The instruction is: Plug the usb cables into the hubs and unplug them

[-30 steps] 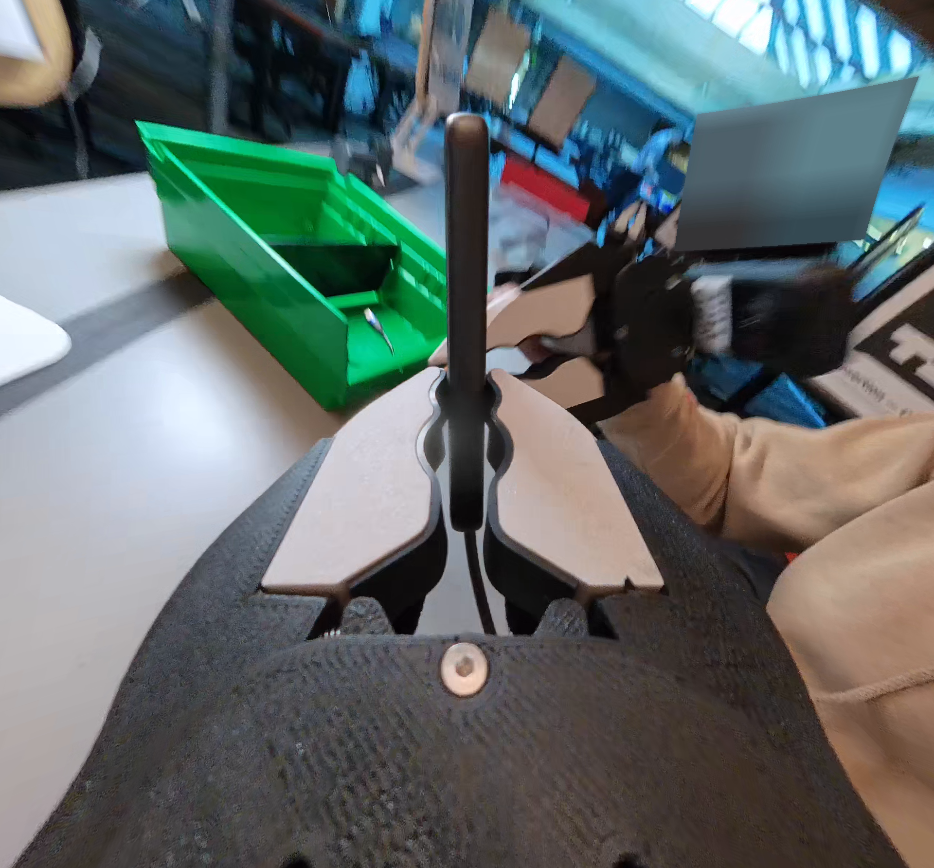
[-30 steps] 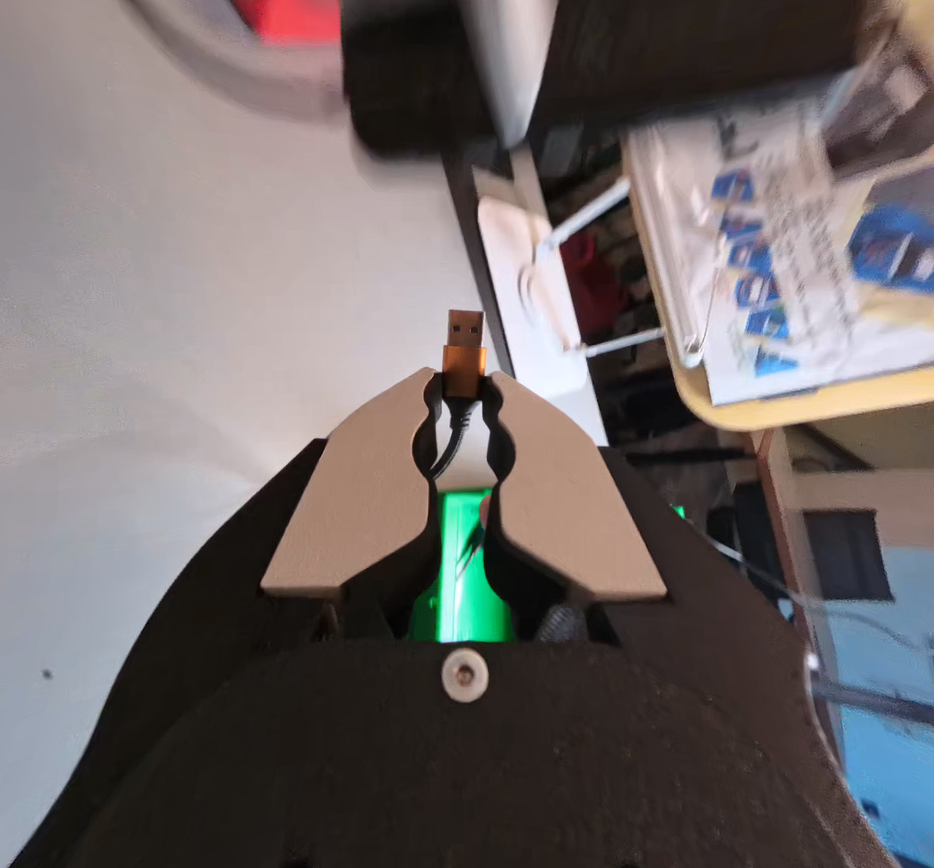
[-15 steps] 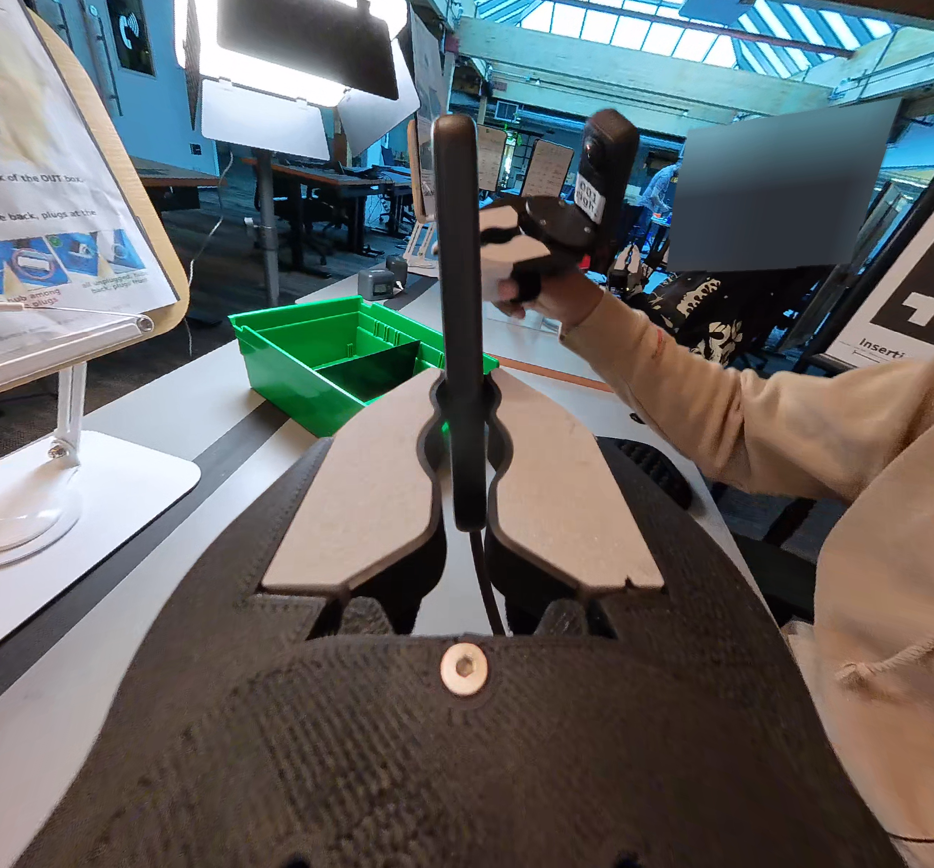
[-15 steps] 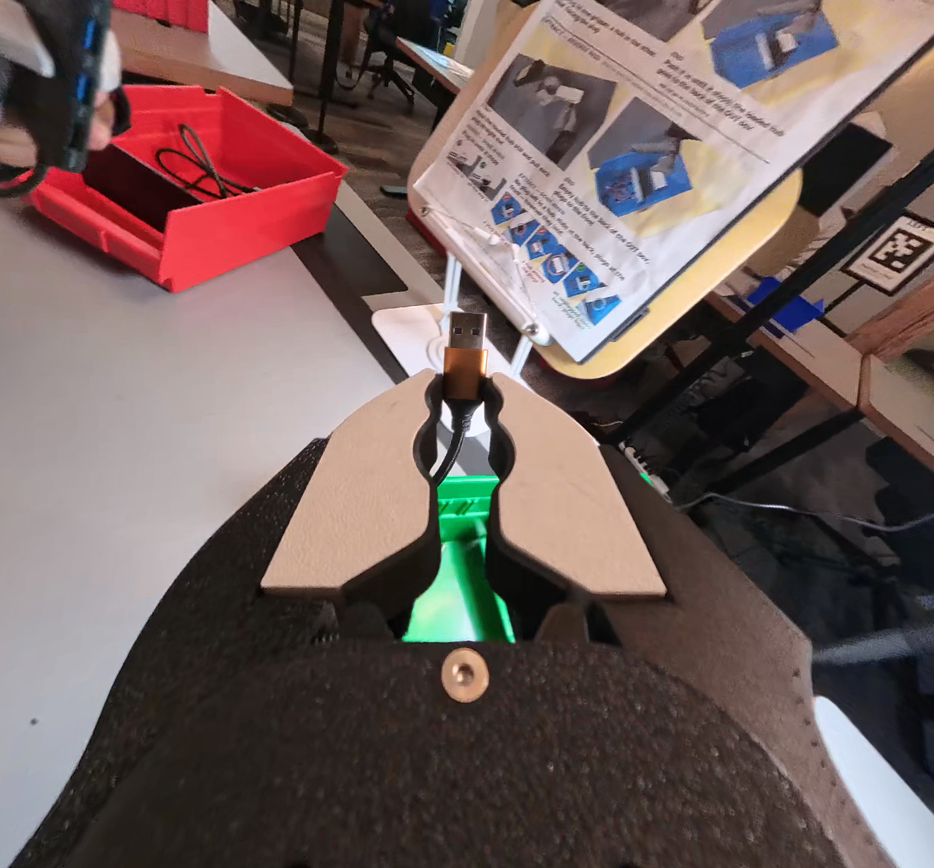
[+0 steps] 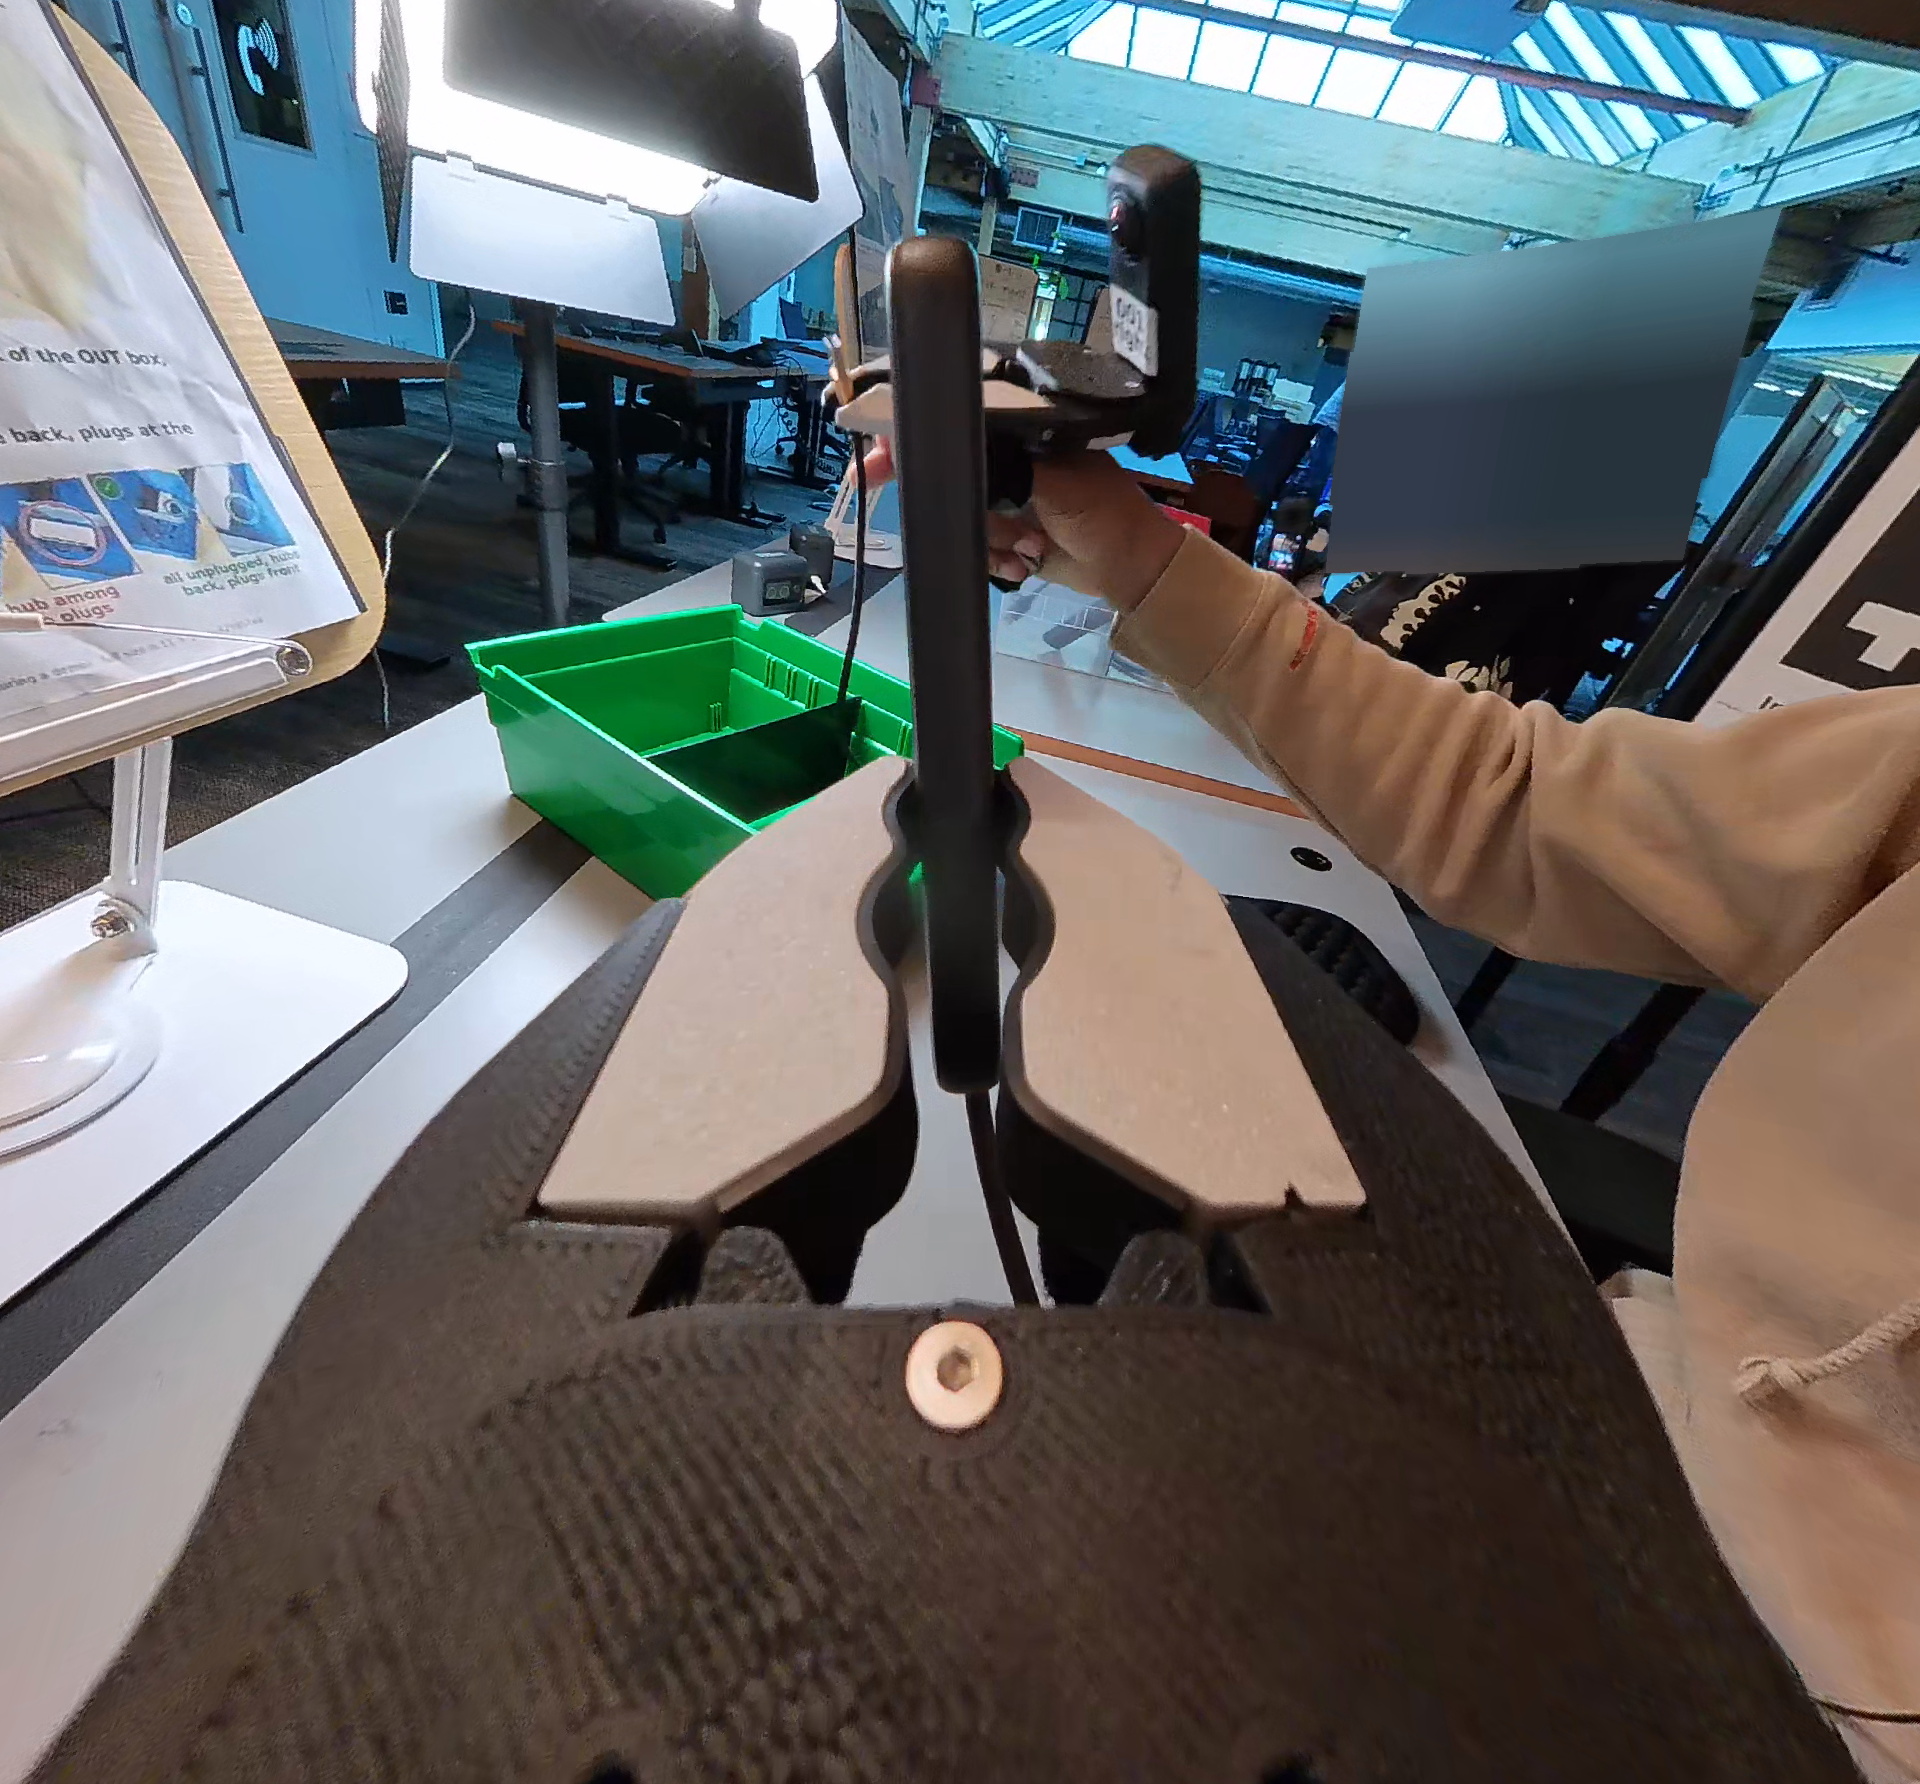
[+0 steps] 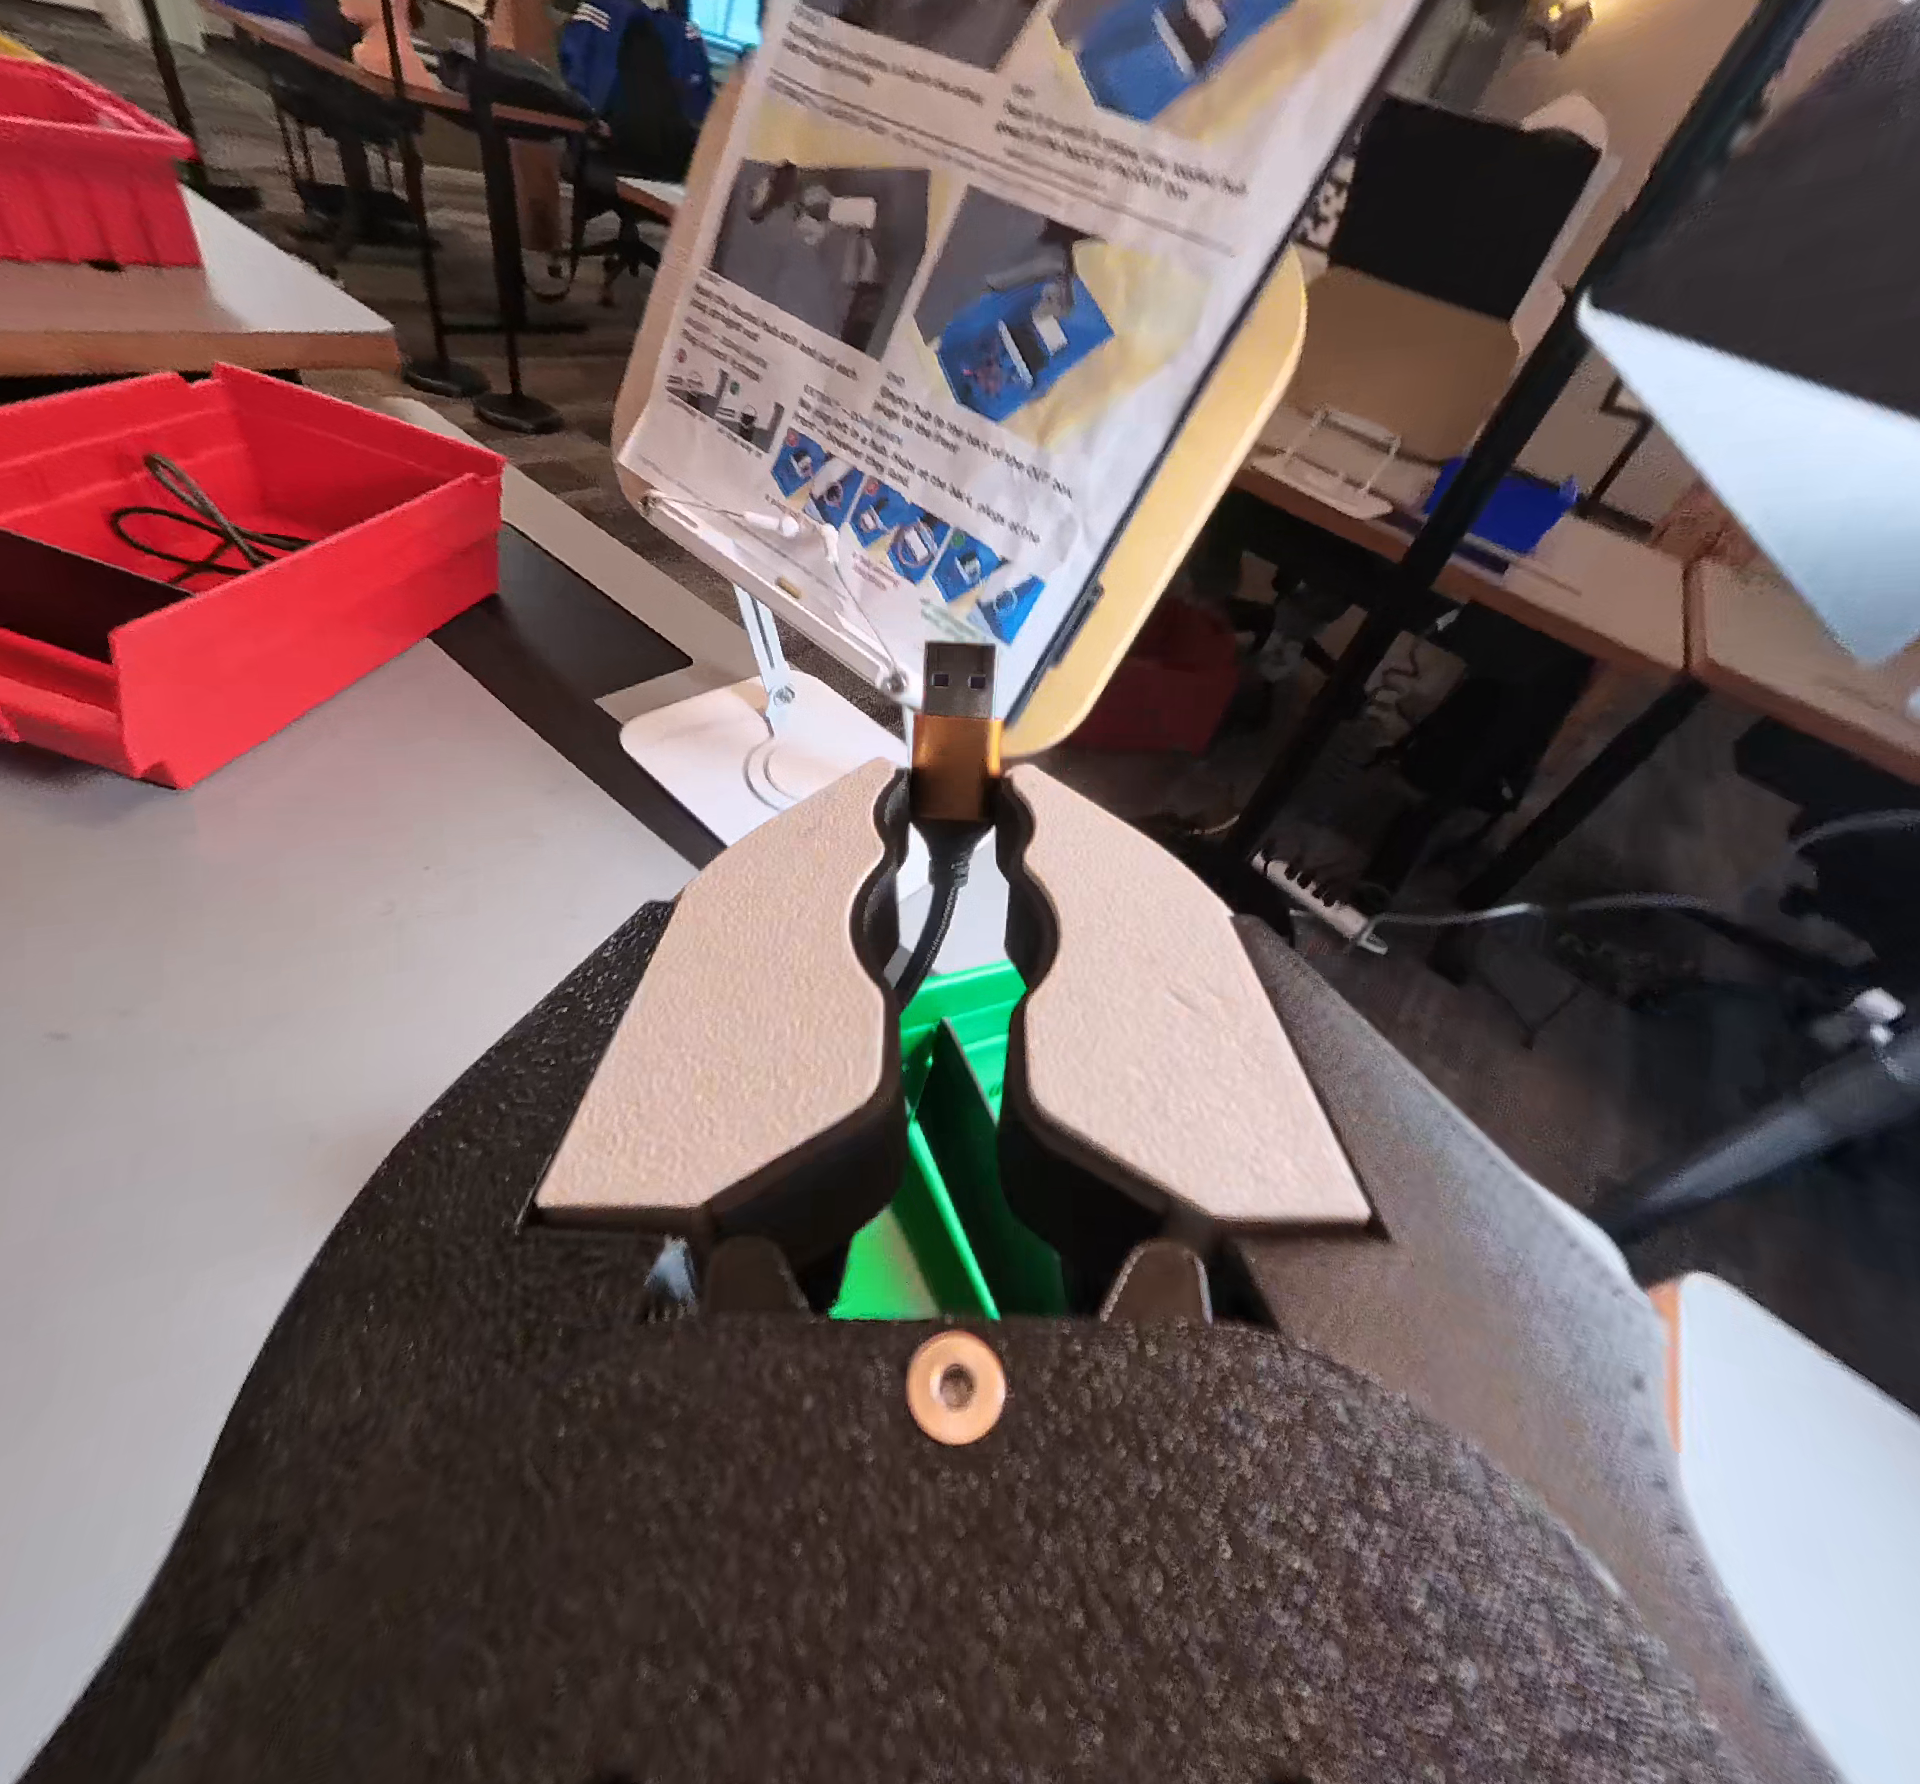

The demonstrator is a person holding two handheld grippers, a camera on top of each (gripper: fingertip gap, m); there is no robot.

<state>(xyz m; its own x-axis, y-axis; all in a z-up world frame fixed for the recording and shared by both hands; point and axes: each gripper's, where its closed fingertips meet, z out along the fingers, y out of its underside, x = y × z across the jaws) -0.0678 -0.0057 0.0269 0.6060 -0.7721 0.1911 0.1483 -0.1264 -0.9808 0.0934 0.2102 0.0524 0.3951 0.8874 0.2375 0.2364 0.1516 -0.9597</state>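
Left gripper [image 5: 951, 799] has its jaws pinching a slim black hub [image 5: 935, 529], held upright w/ its thin black lead [image 5: 1000, 1204] trailing back between the fingers. Just beyond the hub sits the green bin [image 5: 603, 758] on the white table [image 5: 343, 861]; a black divider splits it into compartments. Left of the bin, an instruction sheet on a white stand [image 5: 135, 965]. Past the bin, the right gripper [image 5: 847, 394] is raised in the person's hand [image 5: 1081, 529], beige sleeve running off to the right; a dark cable [image 5: 854, 581] hangs from it down toward the bin. In the right wrist view, right gripper [image 6: 954, 778] has jaws pressed on the orange shell of a USB plug [image 6: 956, 716], metal end pointing forward & clear of the tips, black cable dropping behind, green bin showing below between the fingers. Beyond the plug, same sheet on its stand. Well left of the plug, a red bin [image 6: 312, 581] on the table holds a coiled dark cable [image 6: 197, 529]. Plug and hub are apart, not mated.
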